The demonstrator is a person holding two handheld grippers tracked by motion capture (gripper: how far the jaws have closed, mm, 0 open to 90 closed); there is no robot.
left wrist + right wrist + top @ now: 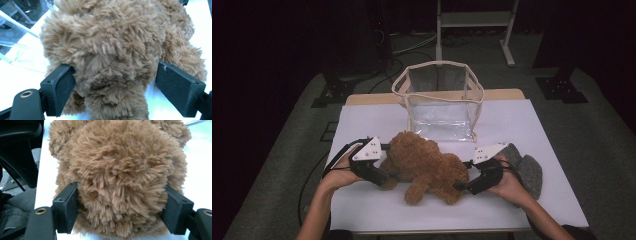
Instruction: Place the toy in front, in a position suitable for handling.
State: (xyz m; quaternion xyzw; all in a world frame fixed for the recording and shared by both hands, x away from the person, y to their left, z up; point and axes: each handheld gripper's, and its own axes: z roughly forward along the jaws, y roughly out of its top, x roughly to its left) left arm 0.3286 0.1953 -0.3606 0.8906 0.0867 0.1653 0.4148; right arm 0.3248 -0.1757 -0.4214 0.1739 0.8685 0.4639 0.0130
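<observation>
Brown plush toy [426,165] gripped at both ends on the white table [372,122].

Its long axis is laid left to right, just in front of the clear bag [441,100]. The left gripper [381,176] is seen with one jaw against the fur and the other apart from it; the right gripper [464,186] is pinched on the toy's other end. Which end is the head cannot be told. Grey felt pieces [527,170] are partly hidden behind the right hand.
</observation>
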